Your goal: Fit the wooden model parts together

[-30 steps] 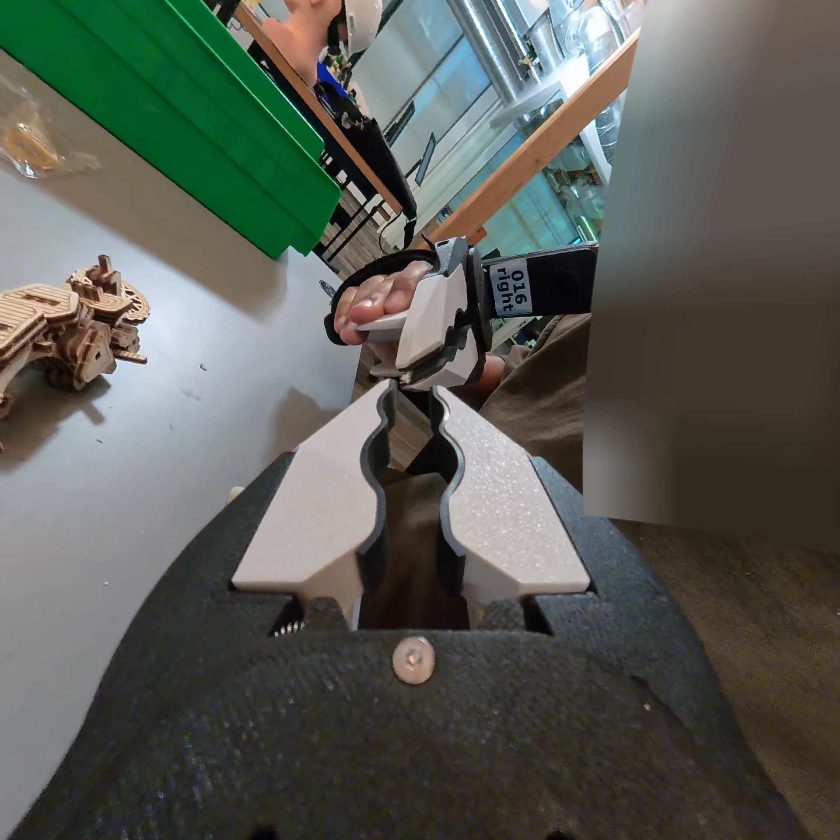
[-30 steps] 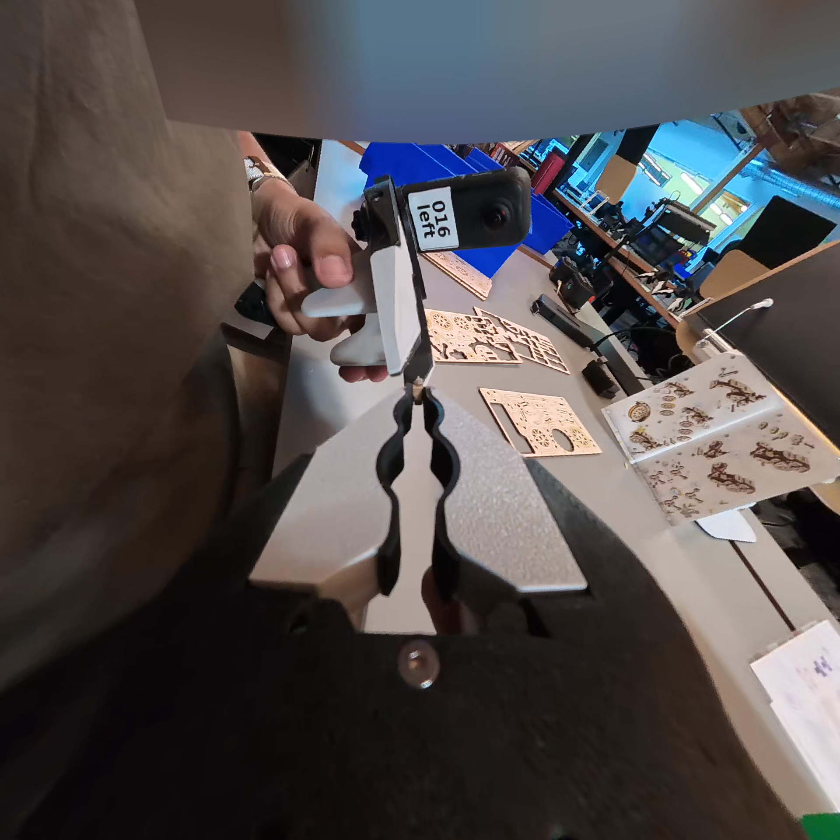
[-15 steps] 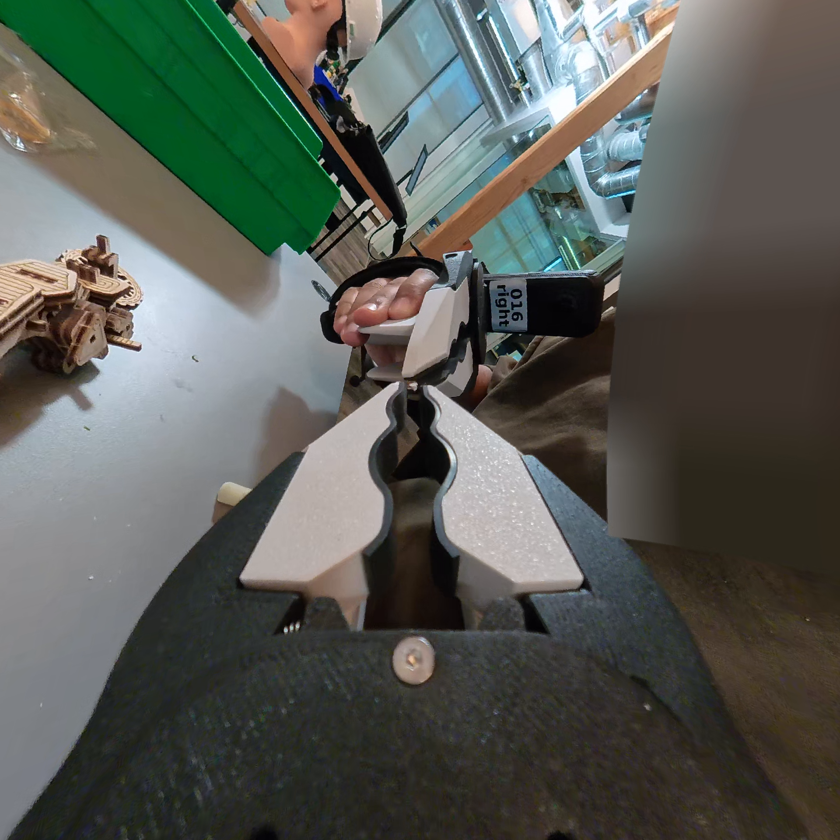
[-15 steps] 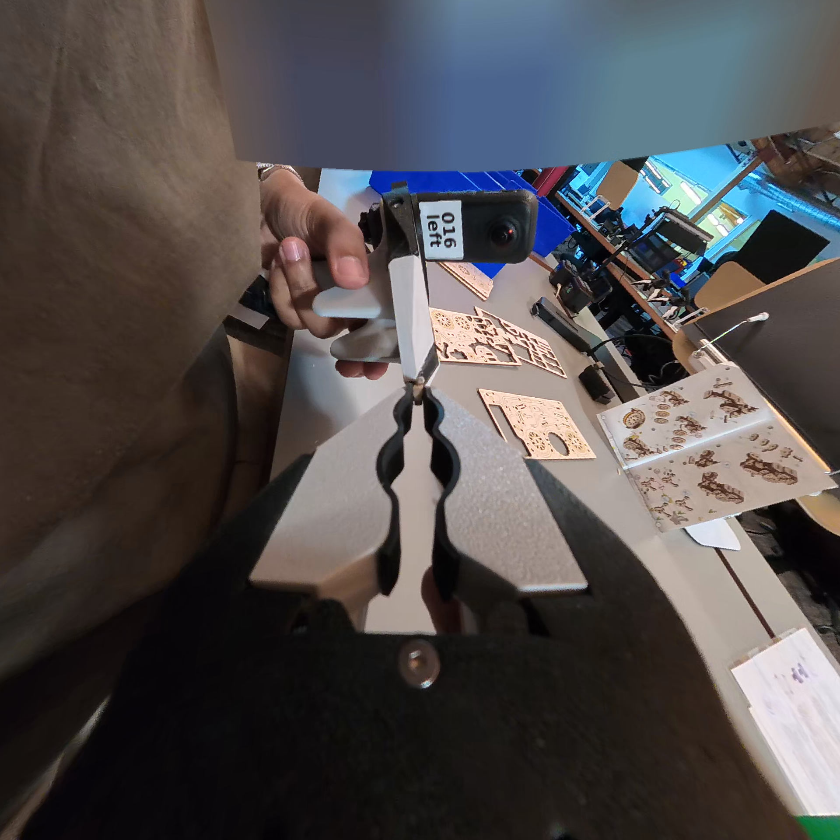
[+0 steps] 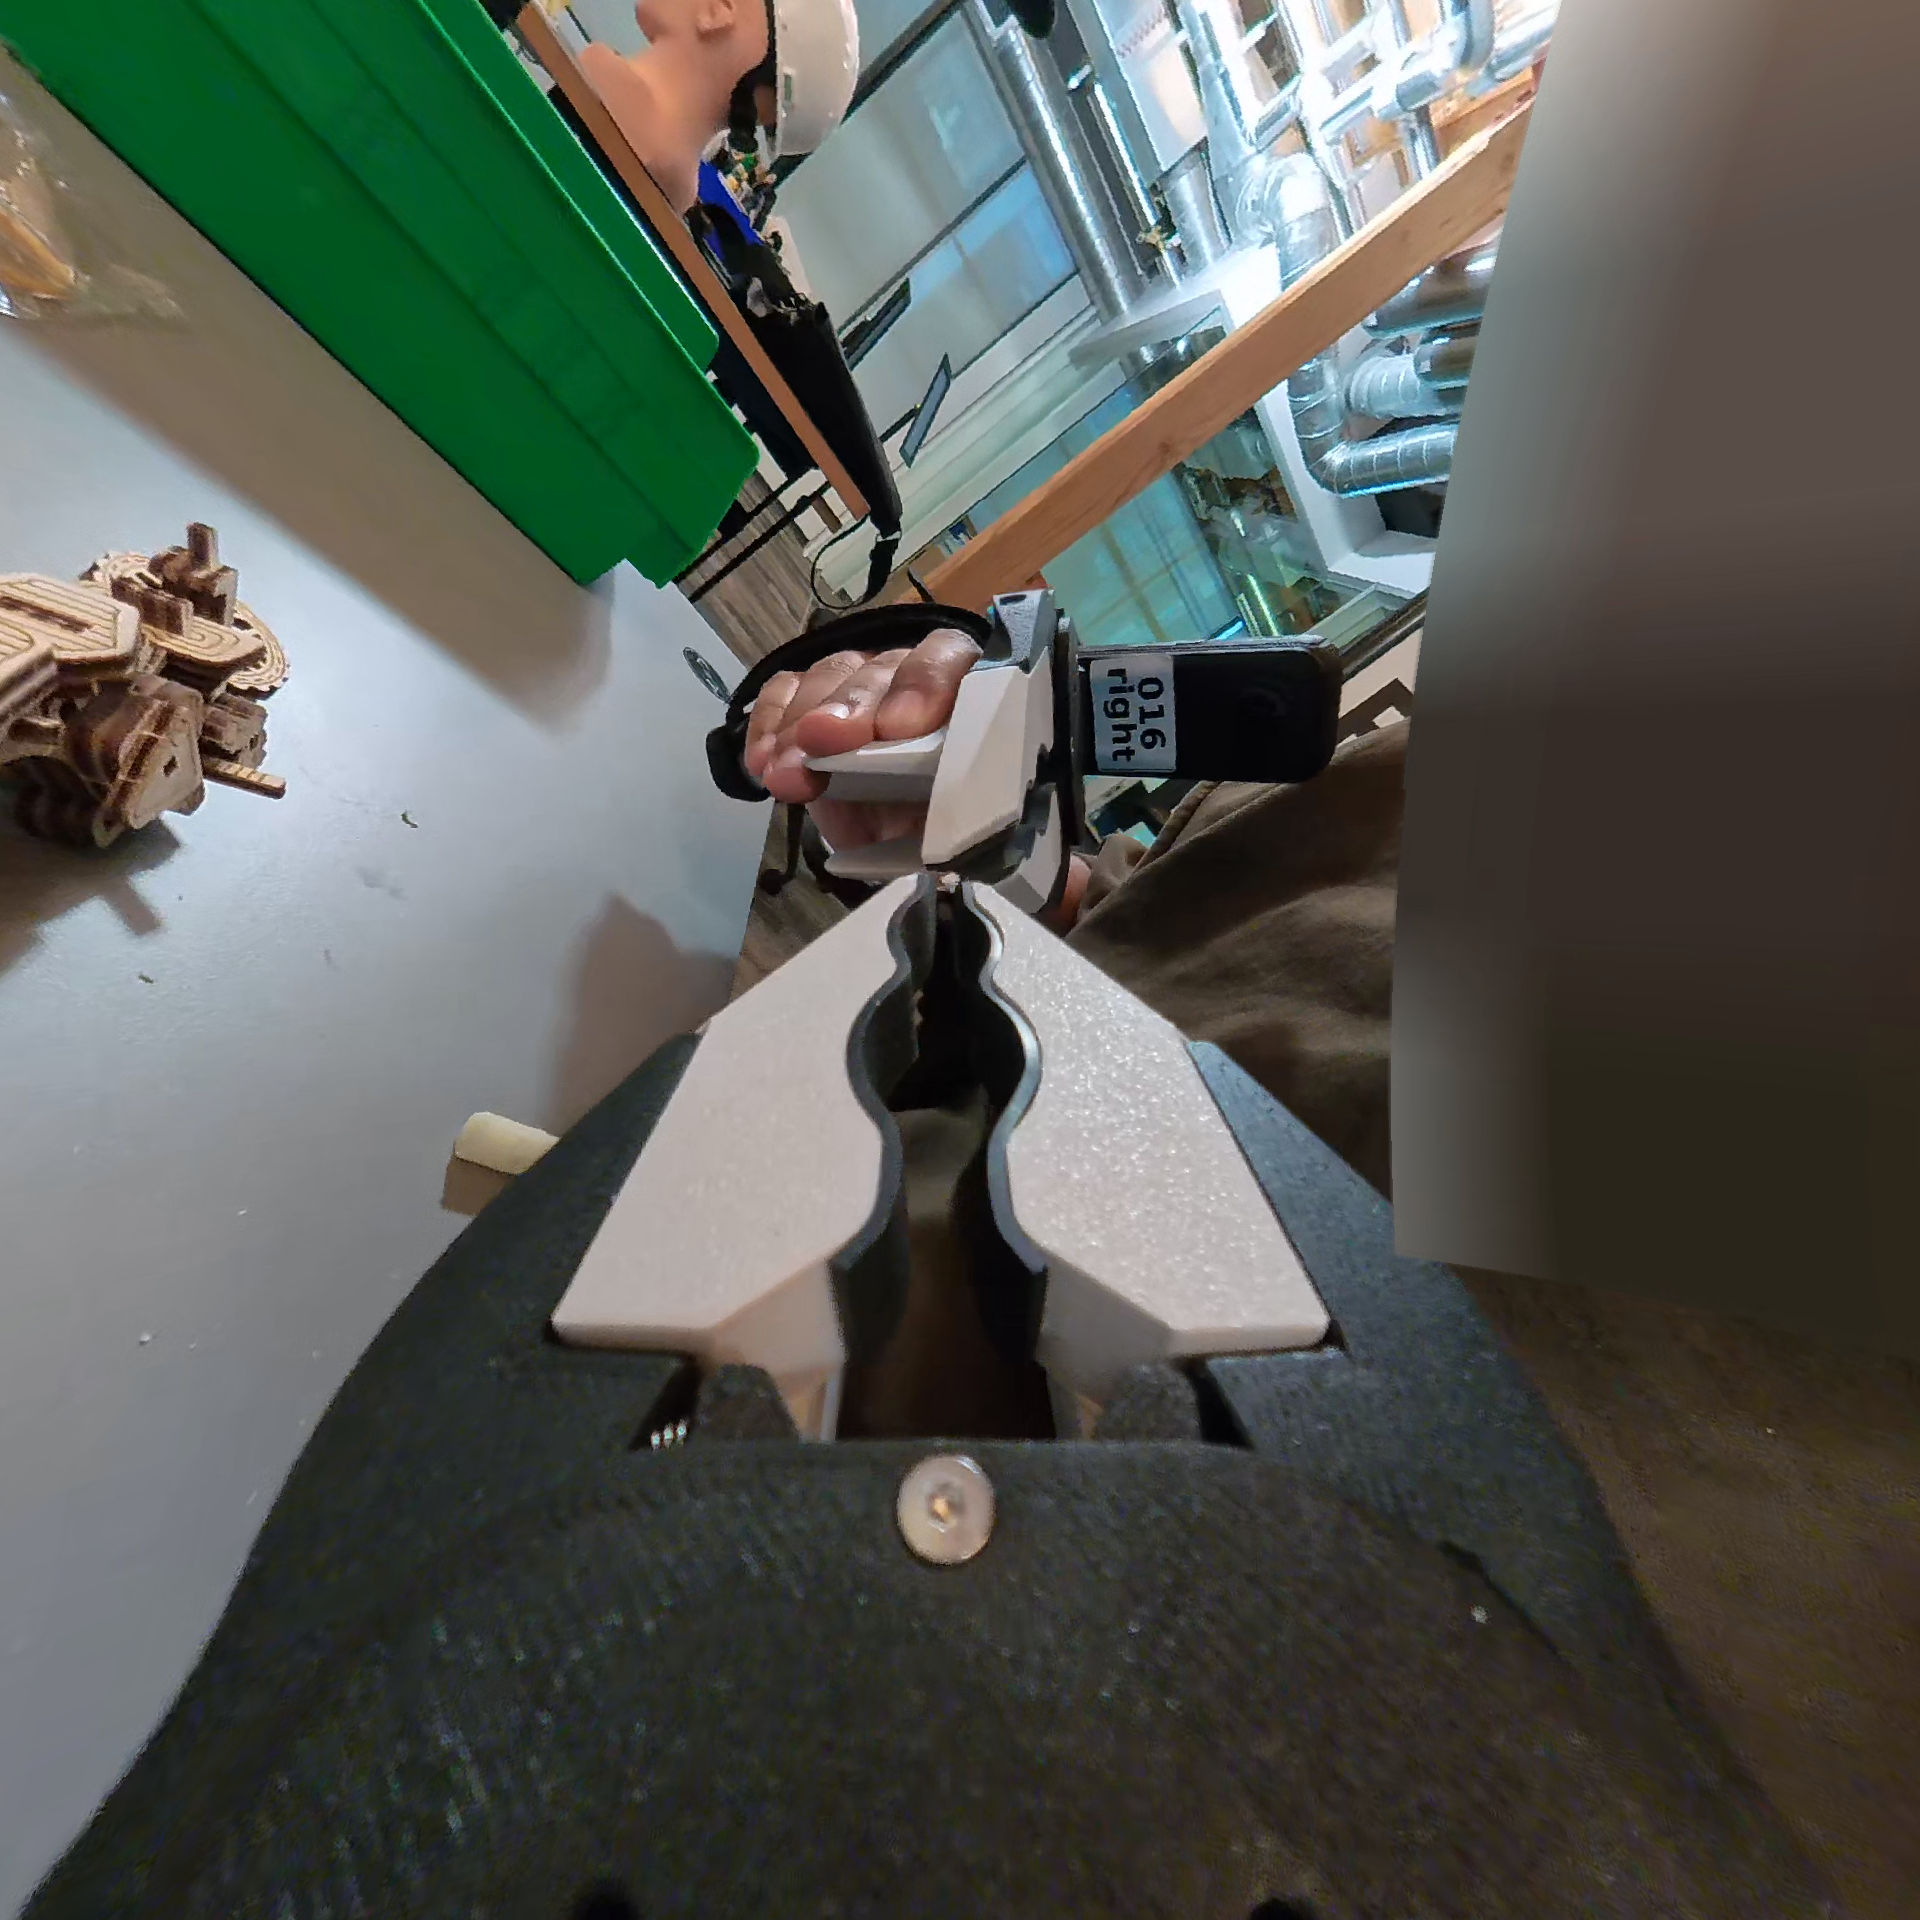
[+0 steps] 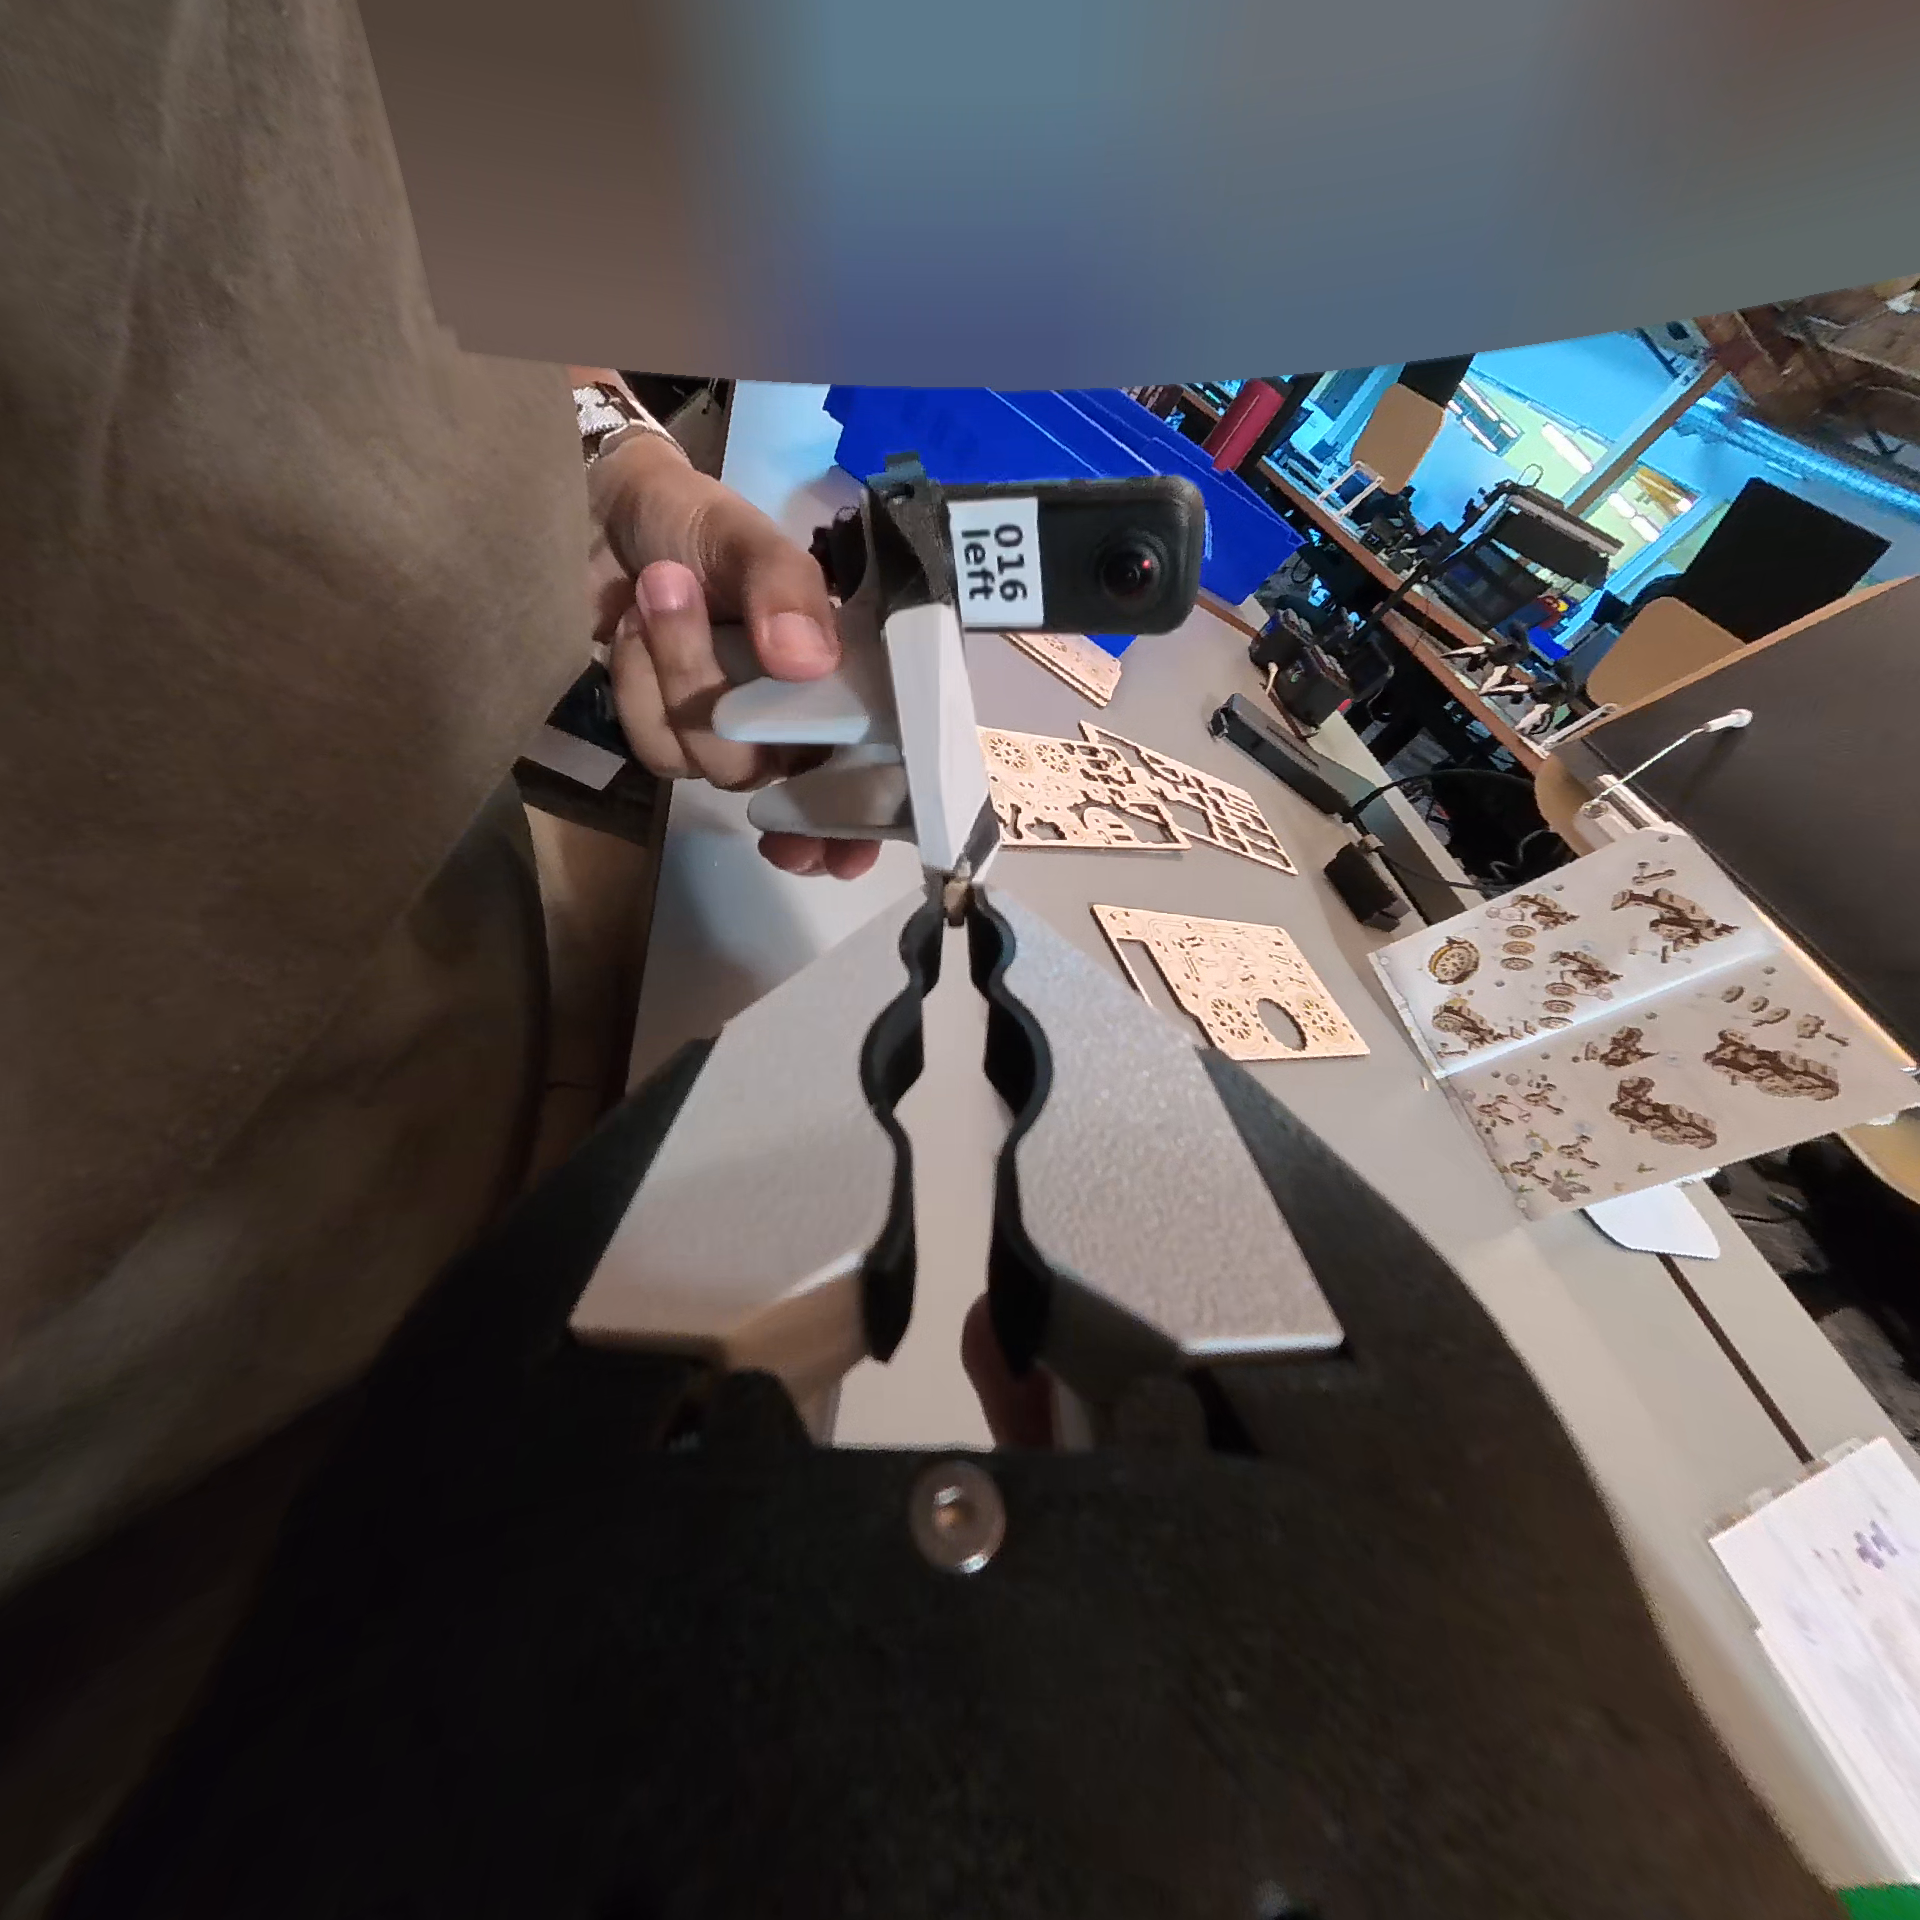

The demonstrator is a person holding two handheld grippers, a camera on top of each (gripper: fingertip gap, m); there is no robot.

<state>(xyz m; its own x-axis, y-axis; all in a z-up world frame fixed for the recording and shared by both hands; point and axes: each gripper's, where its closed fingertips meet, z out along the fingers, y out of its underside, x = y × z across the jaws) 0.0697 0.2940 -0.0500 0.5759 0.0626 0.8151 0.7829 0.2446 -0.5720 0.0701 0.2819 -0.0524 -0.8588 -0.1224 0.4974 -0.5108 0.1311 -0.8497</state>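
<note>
My left gripper (image 5: 941, 889) and right gripper (image 6: 954, 906) meet tip to tip in the air by the table's near edge, in front of the person's torso. A tiny pale wooden part (image 6: 958, 891) sits where the tips meet; in the left wrist view it is a pale speck (image 5: 948, 881). The right jaws are shut on it. The left jaws are closed to a narrow slit at the same spot. Whether this is one part or two is too small to tell. A partly built wooden model (image 5: 114, 707) stands on the grey table (image 5: 312, 987) to the left.
Laser-cut wooden sheets (image 6: 1132, 800) (image 6: 1236, 982) and an instruction sheet (image 6: 1642, 1029) lie on the table. A green bin (image 5: 416, 260) stands at one end, blue bins (image 6: 1039, 436) at the other. A small cream peg (image 5: 504, 1141) lies near the left gripper. Cables and black devices (image 6: 1299, 758) sit farther back. My two grippers' fingertips are within a few centimetres of each other.
The left jaws have closed from clearly open to nearly shut at the tips, against the right gripper's tips. The right gripper stayed shut on the part.
</note>
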